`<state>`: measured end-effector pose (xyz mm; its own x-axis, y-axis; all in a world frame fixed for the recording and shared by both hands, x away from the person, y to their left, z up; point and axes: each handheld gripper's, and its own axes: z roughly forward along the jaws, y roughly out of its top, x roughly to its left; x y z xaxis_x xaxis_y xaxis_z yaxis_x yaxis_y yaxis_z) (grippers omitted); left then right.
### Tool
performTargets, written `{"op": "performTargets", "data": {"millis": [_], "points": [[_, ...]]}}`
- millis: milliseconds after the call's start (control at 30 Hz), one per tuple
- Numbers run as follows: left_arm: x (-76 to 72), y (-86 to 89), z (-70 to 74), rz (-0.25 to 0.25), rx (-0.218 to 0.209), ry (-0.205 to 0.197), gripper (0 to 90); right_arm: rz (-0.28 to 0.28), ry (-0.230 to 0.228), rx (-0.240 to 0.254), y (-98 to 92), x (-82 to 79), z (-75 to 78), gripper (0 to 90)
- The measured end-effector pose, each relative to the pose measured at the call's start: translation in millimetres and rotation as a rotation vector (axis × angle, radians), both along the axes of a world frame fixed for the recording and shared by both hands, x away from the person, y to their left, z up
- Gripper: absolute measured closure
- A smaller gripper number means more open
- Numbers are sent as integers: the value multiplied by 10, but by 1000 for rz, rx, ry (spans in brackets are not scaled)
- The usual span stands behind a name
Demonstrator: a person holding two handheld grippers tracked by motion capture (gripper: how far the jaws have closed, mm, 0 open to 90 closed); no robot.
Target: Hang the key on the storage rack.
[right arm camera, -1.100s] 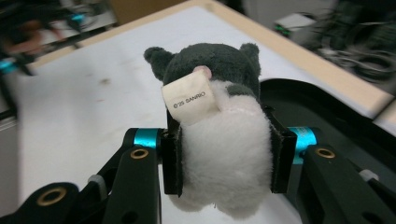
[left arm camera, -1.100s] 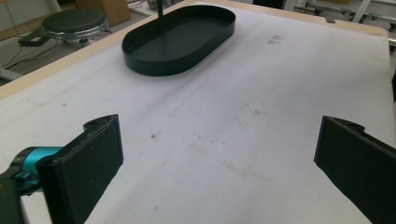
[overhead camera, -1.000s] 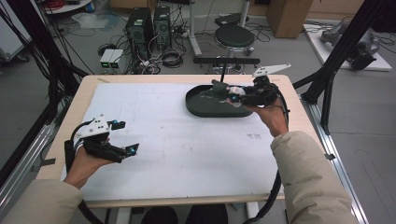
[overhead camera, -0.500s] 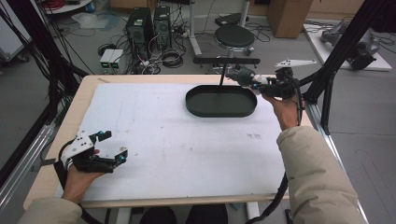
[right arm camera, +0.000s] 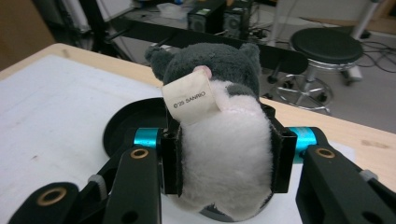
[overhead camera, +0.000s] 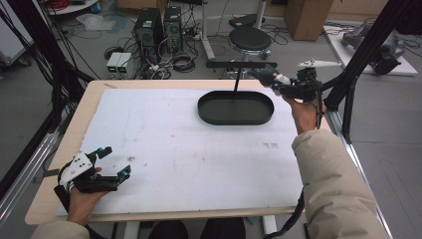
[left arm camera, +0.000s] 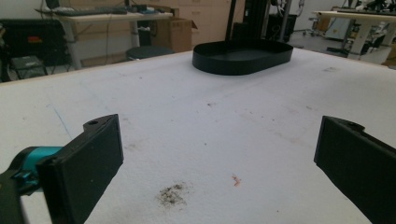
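A grey and white plush toy [right arm camera: 219, 130] with a paper tag sits squeezed between the jaws of my right gripper [right arm camera: 223, 161]. In the high view that right gripper [overhead camera: 278, 82] holds the plush toy [overhead camera: 268, 75] in the air beyond the right end of the black oval tray [overhead camera: 235, 118]. My left gripper [overhead camera: 110, 163] rests low at the table's near left corner, open, with bare white mat between its jaws. The left gripper view shows the tray [left arm camera: 243, 63] far ahead.
A white mat [overhead camera: 189, 149] covers the wooden table. A black T-shaped stand [overhead camera: 238, 67] rises behind the tray. A stool [overhead camera: 251, 37], computer towers and cables lie on the floor past the far edge. A dark smudge [left arm camera: 173, 193] marks the mat near the left gripper.
My right gripper lifted the plush toy out of the tray and carried it up and to the right. My left gripper drew back toward the near left corner.
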<state>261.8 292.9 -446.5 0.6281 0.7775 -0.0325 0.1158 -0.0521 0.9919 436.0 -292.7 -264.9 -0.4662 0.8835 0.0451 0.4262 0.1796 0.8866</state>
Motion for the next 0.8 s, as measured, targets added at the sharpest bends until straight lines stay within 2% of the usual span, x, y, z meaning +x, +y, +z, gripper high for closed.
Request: {"op": "performTargets", "data": {"millis": [233,567,700,800], "points": [[-22,-5,-28,17,-27,-26,17,-33,-29,23,38,41,43,584],[-73,0,-48,43,-40,-72,17,-65,-44,35,116,106,64,584],[-93,-12,-53,51,-33,-90,17,-87,-44,43,132,137,42,583],[-99,4,-55,56,-38,-92,17,-107,-56,30,141,153,30,583]]}}
